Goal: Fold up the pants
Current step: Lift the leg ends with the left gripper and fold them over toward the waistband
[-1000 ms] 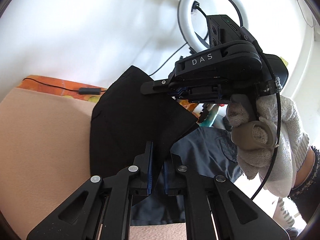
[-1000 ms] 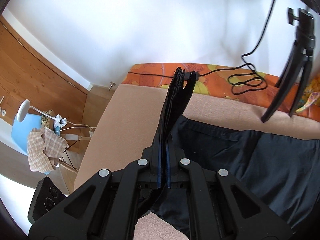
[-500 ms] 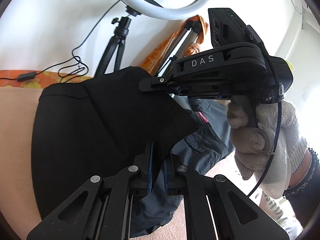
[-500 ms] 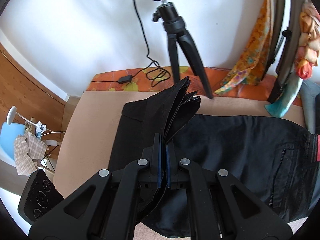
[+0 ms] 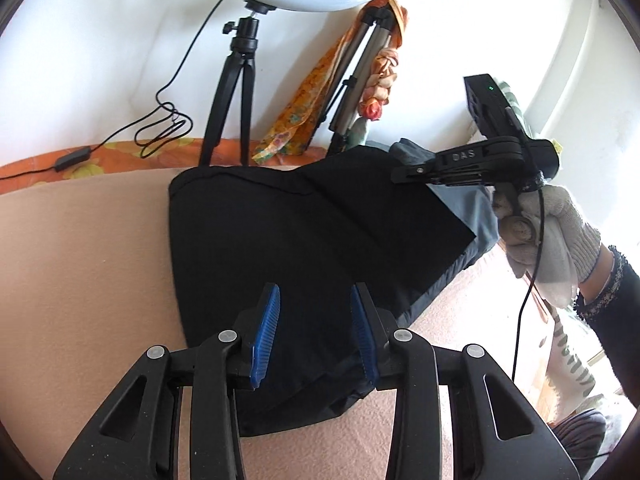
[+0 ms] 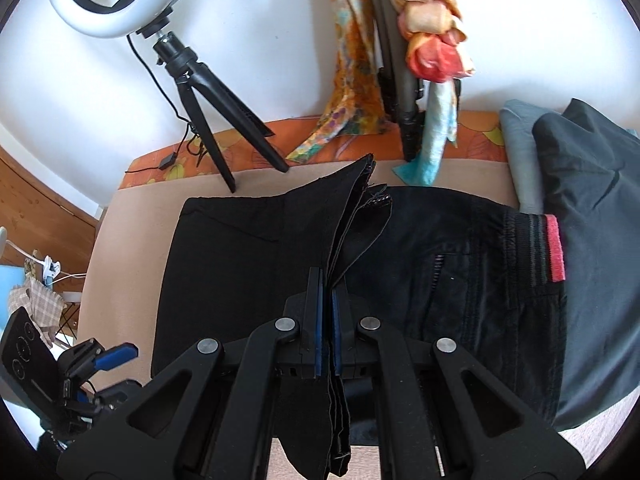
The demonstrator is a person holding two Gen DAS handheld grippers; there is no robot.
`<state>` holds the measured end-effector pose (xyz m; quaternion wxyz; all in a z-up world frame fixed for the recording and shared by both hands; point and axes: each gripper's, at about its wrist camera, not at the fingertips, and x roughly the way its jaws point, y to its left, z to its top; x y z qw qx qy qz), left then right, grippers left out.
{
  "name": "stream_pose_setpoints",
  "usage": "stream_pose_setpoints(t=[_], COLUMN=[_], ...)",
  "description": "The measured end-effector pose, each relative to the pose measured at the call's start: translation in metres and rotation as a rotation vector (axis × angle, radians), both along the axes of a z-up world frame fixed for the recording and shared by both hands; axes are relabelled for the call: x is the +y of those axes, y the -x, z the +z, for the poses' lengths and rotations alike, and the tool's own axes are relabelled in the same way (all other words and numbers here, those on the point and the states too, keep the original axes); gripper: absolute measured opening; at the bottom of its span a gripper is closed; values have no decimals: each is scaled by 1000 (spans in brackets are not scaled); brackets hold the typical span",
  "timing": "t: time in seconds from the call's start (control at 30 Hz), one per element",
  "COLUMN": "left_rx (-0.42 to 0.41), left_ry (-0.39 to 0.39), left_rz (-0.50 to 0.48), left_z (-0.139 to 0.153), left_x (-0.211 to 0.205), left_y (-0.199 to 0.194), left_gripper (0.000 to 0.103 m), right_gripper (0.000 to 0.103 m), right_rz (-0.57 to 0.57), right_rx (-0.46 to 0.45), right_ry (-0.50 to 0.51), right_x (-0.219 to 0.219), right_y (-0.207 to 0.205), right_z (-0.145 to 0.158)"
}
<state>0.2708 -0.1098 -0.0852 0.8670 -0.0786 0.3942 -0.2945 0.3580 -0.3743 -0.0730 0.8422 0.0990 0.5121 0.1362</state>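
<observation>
Since the earlier frame our left gripper [image 5: 315,330] jaws are opening, dropping the black pants [image 5: 280,240] mid-frame on the peach bedspread [image 5: 80,260], while our right gripper [image 6: 326,320], upper right, stays clenched on the hems.

The pants [image 6: 260,264] lie folded across the middle of the bed [image 5: 80,260], a tripod [image 6: 208,120] standing at its far edge behind them and other folded clothes [image 6: 592,208] against their right end.
</observation>
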Motion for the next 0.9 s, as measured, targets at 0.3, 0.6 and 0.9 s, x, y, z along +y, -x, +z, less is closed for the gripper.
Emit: stream_pose_setpoints(t=[0.3, 0.6, 0.9], left_rx=[17, 30, 84], left_ry=[-46, -57, -108], left_rz=[-6, -40, -55], left_z=[-20, -27, -46], left_x=[-17, -38, -42], left_y=[-11, -7, -15], left_gripper=[35, 35, 35], right_gripper=[5, 4, 4], right_rz=[-59, -96, -147], right_rx=[2, 5, 34], right_ry=[50, 56, 100], right_x=[-54, -76, -94], right_y=[15, 18, 25], right_z=[-6, -18, -42])
